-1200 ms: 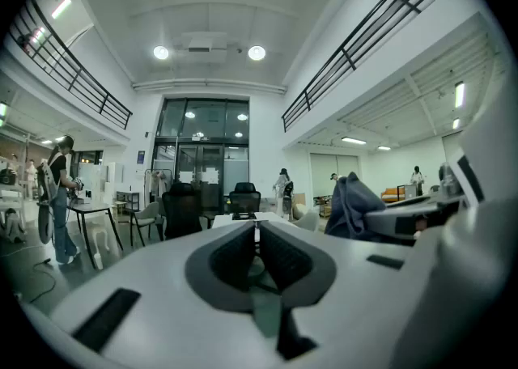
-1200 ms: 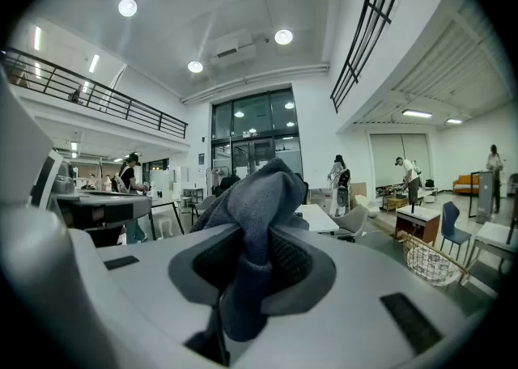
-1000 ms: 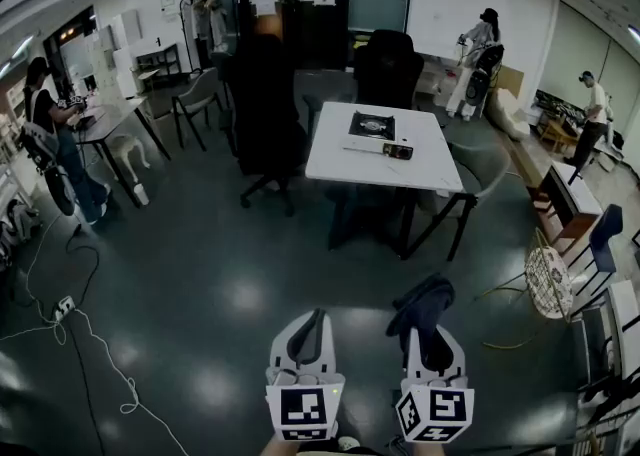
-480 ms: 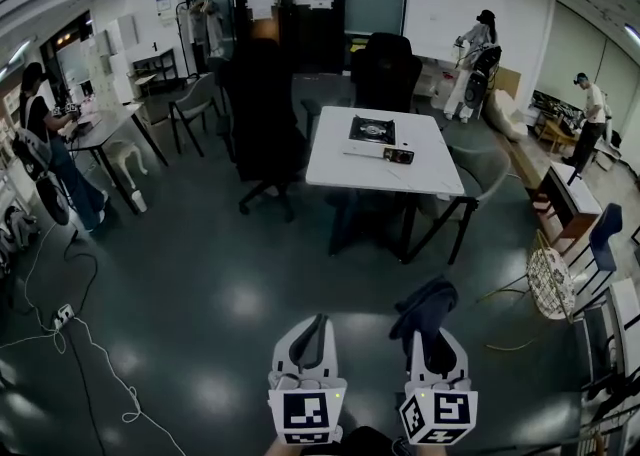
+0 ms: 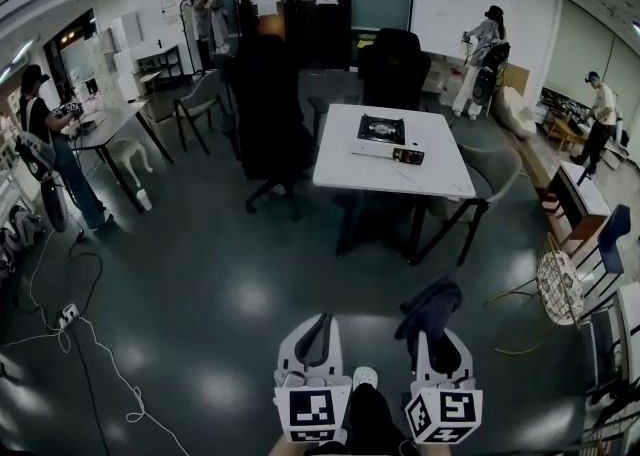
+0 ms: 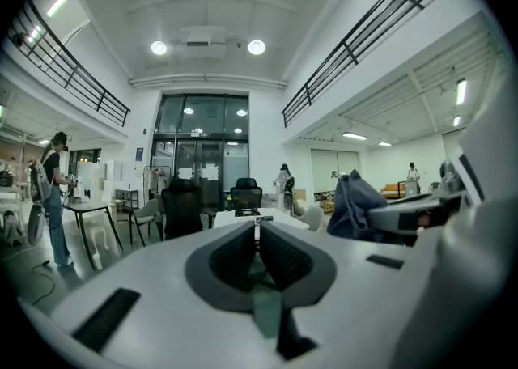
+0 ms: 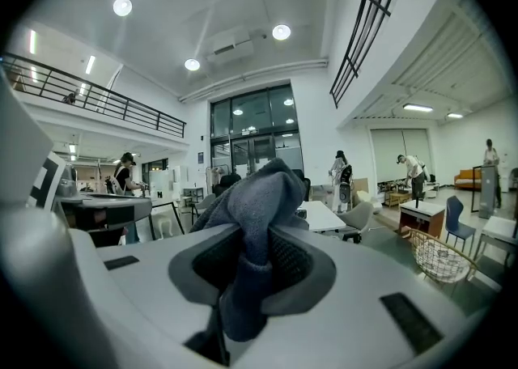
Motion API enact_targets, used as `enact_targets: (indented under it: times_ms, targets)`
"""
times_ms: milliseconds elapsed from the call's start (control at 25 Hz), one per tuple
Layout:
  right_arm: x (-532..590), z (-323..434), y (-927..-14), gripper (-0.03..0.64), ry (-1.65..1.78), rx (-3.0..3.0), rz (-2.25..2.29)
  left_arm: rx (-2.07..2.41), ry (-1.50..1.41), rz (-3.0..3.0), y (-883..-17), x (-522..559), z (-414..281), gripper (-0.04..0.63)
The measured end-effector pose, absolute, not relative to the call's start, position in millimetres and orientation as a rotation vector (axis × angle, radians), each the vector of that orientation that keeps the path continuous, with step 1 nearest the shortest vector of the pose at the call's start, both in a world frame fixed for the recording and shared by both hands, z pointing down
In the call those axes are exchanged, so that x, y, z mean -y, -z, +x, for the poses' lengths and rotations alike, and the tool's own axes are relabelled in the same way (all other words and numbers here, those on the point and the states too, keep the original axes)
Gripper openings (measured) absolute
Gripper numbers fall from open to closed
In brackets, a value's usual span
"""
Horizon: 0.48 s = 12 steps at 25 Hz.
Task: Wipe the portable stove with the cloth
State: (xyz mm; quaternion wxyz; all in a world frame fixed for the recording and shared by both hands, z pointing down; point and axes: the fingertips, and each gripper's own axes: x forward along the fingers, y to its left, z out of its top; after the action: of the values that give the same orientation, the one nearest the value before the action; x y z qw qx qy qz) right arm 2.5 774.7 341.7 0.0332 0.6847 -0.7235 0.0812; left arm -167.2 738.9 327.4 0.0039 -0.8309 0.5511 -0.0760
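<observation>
Table (image 5: 420, 179) slightly nearer, right tongs (image 5: 437, 344) gripping cloth (image 5: 430, 304)

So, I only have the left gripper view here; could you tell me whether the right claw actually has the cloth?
Observer: Yes, the right claw is shut on the grey cloth, which bunches up out of it.
Operator: Thank you. And where does the stove sit on the table?
Observer: The stove is near the far edge of the white table.
</observation>
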Motion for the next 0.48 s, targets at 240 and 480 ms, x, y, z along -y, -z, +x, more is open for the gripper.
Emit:
enact_targets:
  times_ms: [240, 480]
  targets:
    - [-718, 15, -345, 0.089, -0.268, 2.25, 2.081, -1.758, 0.262, -2.593, -332, -689, -157, 0.031]
    - [-642, 43, -335, 0.089, -0.258, 2.284, 2.052, -1.79, 0.264, -2.563, -322, -617, -131, 0.031]
